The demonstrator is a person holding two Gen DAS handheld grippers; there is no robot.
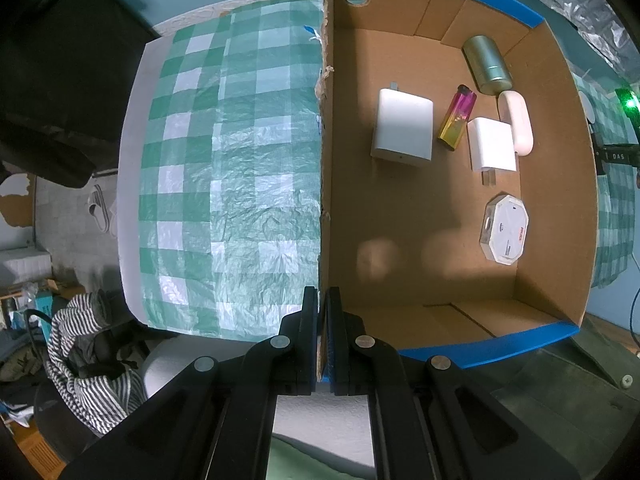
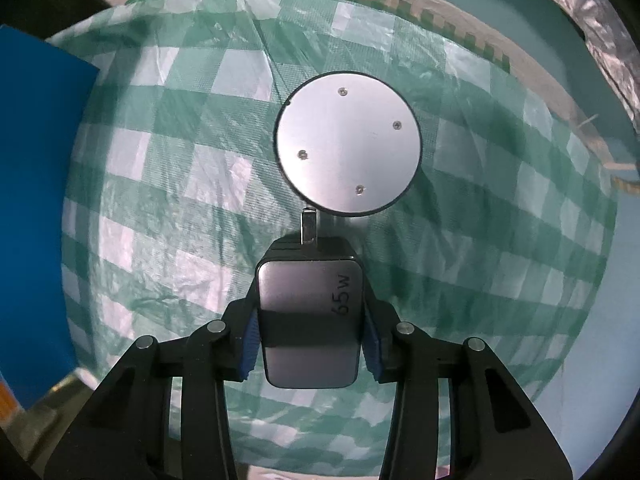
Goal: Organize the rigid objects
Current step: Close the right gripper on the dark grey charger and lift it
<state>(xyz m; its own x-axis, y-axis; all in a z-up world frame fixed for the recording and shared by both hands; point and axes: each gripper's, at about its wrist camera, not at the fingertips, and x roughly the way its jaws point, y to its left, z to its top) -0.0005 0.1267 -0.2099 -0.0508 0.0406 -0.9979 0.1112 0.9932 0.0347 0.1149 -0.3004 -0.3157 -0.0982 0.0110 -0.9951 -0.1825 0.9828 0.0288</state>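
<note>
Left gripper (image 1: 323, 332) is clamped on the box wall (image 1: 326, 184), its two black fingers pinching the cardboard edge from either side. Inside the box (image 1: 400, 216) lie a large white charger (image 1: 403, 127), a pink-and-yellow lighter (image 1: 458, 117) just beside it, a small white charger (image 1: 491, 145) with its prongs showing, a pale oblong case (image 1: 516, 122) touching that charger's far side, a metallic cylinder (image 1: 487, 65) on its side near the back corner, and a white octagonal puck (image 1: 505, 229) set apart nearer the front. Left of the box, a green-and-white checked cloth (image 1: 232, 176) covers the table.

Right gripper (image 2: 310, 350) grasps a dark grey charger (image 2: 310, 320) marked 65w, the blue pads pressing on its two sides. It points down at the cloth, and the charger's prong (image 2: 308, 226) reaches toward a round silver disc (image 2: 347, 148) lying flat on the cloth just ahead. At the left edge of the right wrist view a blue panel (image 2: 32, 208) shows.
</note>
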